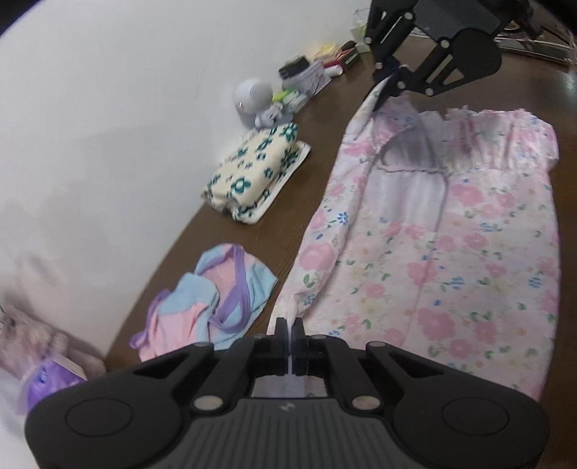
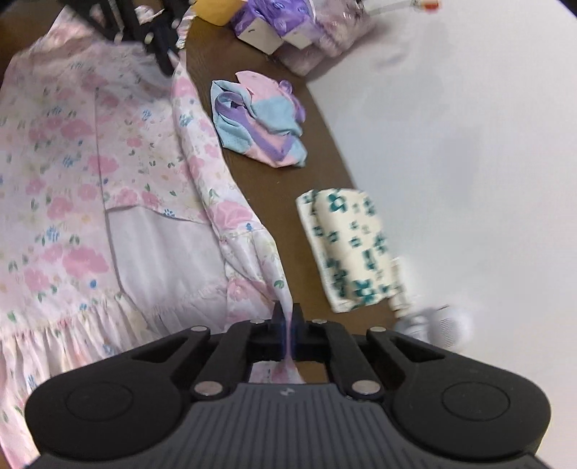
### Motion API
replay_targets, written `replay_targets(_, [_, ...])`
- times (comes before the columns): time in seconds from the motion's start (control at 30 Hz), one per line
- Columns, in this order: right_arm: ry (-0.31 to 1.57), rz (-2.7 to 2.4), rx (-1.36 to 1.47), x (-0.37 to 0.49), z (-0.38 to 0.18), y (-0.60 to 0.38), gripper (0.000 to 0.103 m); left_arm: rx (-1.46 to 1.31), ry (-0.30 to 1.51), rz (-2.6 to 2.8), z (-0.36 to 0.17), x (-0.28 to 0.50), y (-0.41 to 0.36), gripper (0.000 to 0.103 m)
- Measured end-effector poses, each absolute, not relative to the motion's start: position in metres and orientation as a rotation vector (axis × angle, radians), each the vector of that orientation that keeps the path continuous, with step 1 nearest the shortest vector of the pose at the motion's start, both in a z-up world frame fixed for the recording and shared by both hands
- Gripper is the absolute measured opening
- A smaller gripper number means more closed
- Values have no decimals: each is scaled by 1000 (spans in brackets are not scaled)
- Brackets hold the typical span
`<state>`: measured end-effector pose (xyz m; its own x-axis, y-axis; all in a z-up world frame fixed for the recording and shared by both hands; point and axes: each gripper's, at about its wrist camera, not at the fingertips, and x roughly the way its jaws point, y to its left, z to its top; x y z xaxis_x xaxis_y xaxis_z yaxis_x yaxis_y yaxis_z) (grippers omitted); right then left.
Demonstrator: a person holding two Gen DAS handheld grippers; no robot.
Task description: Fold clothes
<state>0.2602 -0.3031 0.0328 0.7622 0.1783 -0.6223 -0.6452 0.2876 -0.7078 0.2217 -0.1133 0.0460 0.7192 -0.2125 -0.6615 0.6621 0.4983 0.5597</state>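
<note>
- Pink floral garment [image 1: 450, 234] lies flat on brown table [image 1: 252, 231], beside folded teal-flower cloth [image 1: 252, 173].
- left gripper [image 1: 289, 326], right gripper [image 2: 287, 317]: each pinched on garment's long edge.
- Thin, limp, probably slippery; grip corners.

Three garments on one brown worktop [image 1: 295, 151]: 1 pink floral dress [image 1: 450, 252], 1 pastel pink, blue & purple piece [image 1: 216, 299], crumpled, 1 folded cream cloth w/ teal flowers [image 1: 256, 169]. Two tongs: left tongs [image 1: 289, 326], right tongs [image 2: 287, 317]. 1 white round gadget [image 1: 252, 95]. Approx. 2 purple packs [image 2: 267, 18] at one corner.
</note>
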Motion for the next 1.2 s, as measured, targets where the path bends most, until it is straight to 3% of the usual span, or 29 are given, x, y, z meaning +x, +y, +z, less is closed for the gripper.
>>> replay_targets(1.2, [259, 420, -1281, 111, -21, -314, 2, 911, 539, -649, 12, 105, -116, 0])
